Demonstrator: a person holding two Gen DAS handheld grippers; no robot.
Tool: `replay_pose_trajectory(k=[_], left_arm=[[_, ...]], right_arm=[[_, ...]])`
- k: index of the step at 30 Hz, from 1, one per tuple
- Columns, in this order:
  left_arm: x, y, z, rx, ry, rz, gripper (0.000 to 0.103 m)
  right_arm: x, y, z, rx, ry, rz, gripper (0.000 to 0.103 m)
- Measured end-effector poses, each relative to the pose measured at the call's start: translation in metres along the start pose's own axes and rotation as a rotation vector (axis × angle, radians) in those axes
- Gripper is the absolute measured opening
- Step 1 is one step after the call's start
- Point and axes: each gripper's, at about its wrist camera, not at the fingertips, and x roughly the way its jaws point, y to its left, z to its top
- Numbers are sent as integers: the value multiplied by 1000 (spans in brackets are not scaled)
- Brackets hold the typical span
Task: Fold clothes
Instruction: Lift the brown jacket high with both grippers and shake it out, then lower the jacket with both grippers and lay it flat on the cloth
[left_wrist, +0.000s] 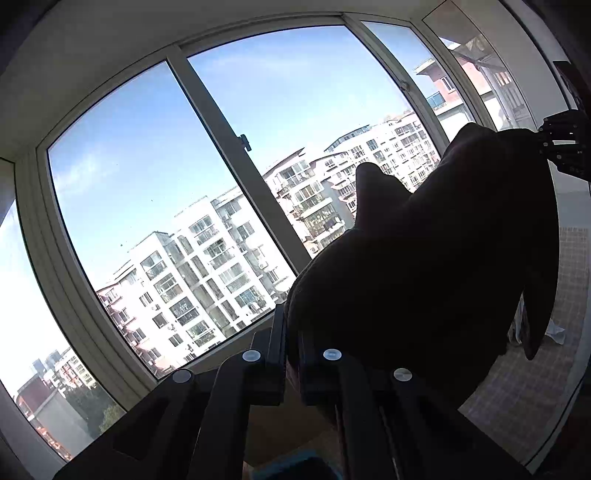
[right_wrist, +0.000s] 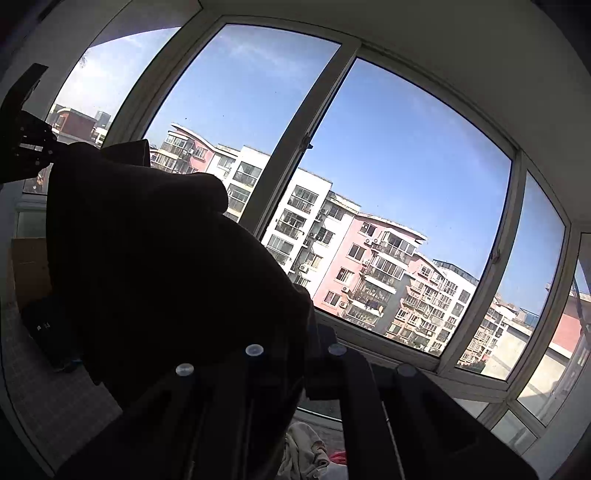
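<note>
Fig.: L gripper (left_wrist: 291, 332), jaws closed on one edge of dark garment (left_wrist: 424, 258); garment held aloft before window (left_wrist: 147, 184), spanning to R gripper (right_wrist: 314, 354), jaws likewise clamped on cloth. Progress: garment hangs bunched between grippers, no flat fold visible. Other clothes (right_wrist: 306, 450) lie in a heap below, unfolded.

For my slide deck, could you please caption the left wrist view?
Left gripper shut on a dark cloth garment, held up before a white-framed window.
</note>
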Motion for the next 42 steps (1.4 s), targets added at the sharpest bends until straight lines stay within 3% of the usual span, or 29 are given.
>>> replay_pose_trajectory(k=[6, 9, 12, 15, 20, 24, 27, 33, 34, 36, 37, 40, 42], left_arm=[[-7, 5, -9, 35, 17, 13, 6], [20, 4, -21, 56, 82, -5, 8], [76, -1, -47, 48, 179, -40, 8], [162, -20, -99, 51, 308, -48, 8], [281, -75, -205, 10, 495, -97, 5], [374, -120, -291, -26, 641, -138, 5], [444, -153, -355, -54, 751, -169, 5], [460, -156, -382, -93, 811, -190, 6], [462, -156, -386, -99, 820, -193, 10], [465, -156, -393, -111, 837, -200, 10], [467, -156, -397, -118, 845, -203, 10], [471, -155, -407, -136, 870, -212, 11], [475, -155, -414, -149, 887, -219, 17]], right_arm=[[13, 17, -5, -24, 40, 46, 5], [51, 29, -22, -16, 101, 93, 5], [118, 45, -52, 3, 193, 159, 5], [200, 79, -110, 25, 325, 233, 5], [340, 150, -246, 54, 561, 331, 5], [408, 193, -337, 93, 714, 391, 5], [437, 207, -369, 93, 760, 395, 5], [471, 213, -389, 138, 784, 425, 8], [482, 218, -398, 137, 829, 440, 15], [505, 231, -420, 120, 969, 472, 15], [509, 232, -427, 124, 995, 480, 15], [492, 212, -422, 221, 960, 548, 15], [482, 189, -412, 327, 929, 602, 20]])
